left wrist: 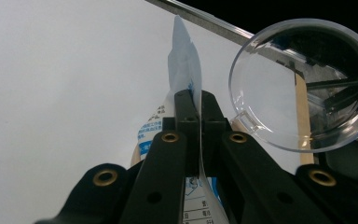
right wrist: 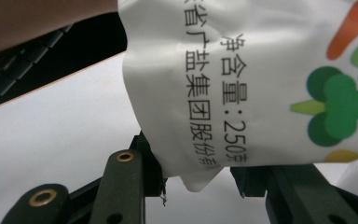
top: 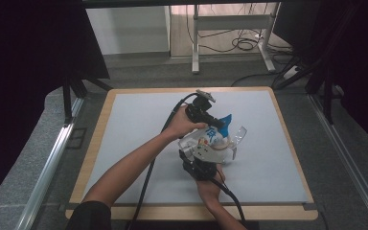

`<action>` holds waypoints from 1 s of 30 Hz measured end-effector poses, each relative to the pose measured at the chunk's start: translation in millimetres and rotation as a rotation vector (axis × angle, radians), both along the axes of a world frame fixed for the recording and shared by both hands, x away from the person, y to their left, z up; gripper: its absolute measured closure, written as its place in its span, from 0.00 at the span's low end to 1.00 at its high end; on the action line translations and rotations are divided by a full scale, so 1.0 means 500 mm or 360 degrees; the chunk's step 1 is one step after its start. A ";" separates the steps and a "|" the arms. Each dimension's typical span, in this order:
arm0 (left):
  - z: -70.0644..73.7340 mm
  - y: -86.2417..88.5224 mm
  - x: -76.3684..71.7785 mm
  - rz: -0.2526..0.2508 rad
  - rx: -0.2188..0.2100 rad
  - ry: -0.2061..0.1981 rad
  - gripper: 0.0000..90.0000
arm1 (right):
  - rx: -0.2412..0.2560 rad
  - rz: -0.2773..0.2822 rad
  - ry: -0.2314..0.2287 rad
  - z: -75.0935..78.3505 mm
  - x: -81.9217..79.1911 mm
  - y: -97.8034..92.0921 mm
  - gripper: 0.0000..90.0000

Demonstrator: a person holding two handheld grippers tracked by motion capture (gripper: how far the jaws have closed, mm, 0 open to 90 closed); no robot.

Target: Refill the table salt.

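Left claw (left wrist: 199, 105) pinching bag (left wrist: 185, 65), grey mat (top: 139, 124)

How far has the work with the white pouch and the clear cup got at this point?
Done: the left tongs are clamped on the thin top edge of the white pouch, and the pouch is raised above the grey mat. In hand: the right tongs stand open around the pouch's lower corner, beside the clear cup. Left: the cup looks empty, so opening or pouring probably remains.
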State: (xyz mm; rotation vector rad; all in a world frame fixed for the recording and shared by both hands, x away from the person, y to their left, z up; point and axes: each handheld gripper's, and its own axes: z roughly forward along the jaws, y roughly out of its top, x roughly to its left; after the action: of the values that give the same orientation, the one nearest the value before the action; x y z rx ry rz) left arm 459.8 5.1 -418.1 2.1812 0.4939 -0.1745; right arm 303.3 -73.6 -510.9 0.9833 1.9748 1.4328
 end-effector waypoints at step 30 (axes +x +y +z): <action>-0.001 0.021 -0.008 0.0023 -0.0035 -0.0008 1.00 | -0.0066 0.0007 0.0091 -0.030 0.006 -0.008 0.68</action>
State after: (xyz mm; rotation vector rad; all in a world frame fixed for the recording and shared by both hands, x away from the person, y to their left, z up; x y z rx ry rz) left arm 456.0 15.5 -418.7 2.1555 0.5025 -0.1662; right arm 306.2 -77.7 -526.0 1.0123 2.0405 1.3747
